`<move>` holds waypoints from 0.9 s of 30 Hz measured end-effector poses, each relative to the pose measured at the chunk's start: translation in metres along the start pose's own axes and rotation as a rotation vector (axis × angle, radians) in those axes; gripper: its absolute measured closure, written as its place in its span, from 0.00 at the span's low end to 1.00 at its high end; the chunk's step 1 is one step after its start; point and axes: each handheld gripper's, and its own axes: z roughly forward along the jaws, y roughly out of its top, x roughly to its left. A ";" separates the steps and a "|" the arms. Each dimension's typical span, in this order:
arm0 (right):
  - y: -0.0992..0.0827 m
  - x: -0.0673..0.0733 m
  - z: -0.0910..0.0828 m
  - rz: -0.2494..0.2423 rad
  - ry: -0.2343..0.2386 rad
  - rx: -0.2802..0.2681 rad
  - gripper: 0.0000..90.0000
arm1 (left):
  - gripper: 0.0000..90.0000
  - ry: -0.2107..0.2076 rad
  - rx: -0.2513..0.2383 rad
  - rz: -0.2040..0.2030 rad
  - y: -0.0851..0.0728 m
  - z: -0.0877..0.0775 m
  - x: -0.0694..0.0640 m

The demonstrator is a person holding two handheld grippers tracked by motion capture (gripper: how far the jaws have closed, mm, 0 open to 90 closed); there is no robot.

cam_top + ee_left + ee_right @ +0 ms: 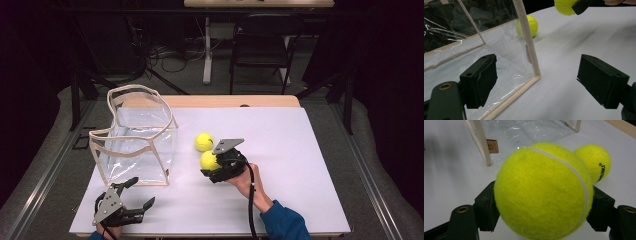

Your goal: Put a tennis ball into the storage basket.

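In the high view, a tennis ball [208,160] is clamped between the jaws of the right gripper [212,165], which is held over the white table [280,150] near its middle. A second ball [203,141] is seen on the table just behind the first. A clear bag [136,140] (trimmed in beige) stands upright to the left of both. The left gripper [142,192] is held low at the near edge, its jaws spread wide with nothing between them.

In the left gripper view, the near corner of the bag [534,65] is framed between the two parted jaws, untouched by either. The second ball [530,25] is seen partly through the clear wall.

In the right gripper view, the held ball [544,192] is pressed from both sides by the jaws, and the second ball [596,162] lies on the table beyond it.
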 end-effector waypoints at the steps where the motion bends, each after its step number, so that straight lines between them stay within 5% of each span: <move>1: 0.000 0.000 0.000 -0.001 -0.001 -0.001 0.28 | 0.18 -0.001 0.001 0.002 0.000 0.000 0.000; 27: 0.013 0.002 -0.007 -0.002 0.018 -0.050 0.28 | 0.18 -0.001 0.001 0.000 0.000 0.000 0.001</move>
